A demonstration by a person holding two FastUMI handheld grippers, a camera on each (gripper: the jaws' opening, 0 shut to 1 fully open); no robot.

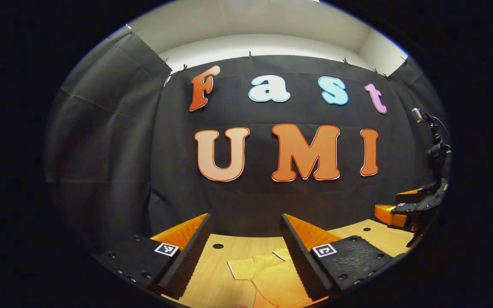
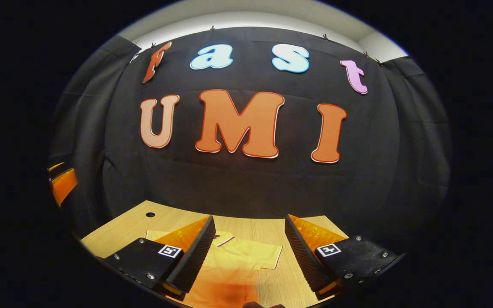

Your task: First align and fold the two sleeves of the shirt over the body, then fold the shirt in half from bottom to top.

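Yellow short-sleeved cloth shirt (image 2: 229, 265): flat on pale wooden bench (image 2: 135, 224), lower part cut off, sleeve spread sideways. Left gripper (image 1: 244, 252): raised above shirt (image 1: 268, 273), fingers wide apart, empty. Right gripper (image 2: 246, 252): likewise spread, holding nothing, levelled forward.

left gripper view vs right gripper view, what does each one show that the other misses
The left gripper view takes in the right tongs at its right edge, held open above the table, and the shirt's left sleeve lying flat.

The right gripper view takes in the shirt's right sleeve spread flat between its own open tongs, and a sliver of the left tongs at its left edge.

Both share the yellow shirt lying flat on the wooden table, with open tongs hovering above it, empty.
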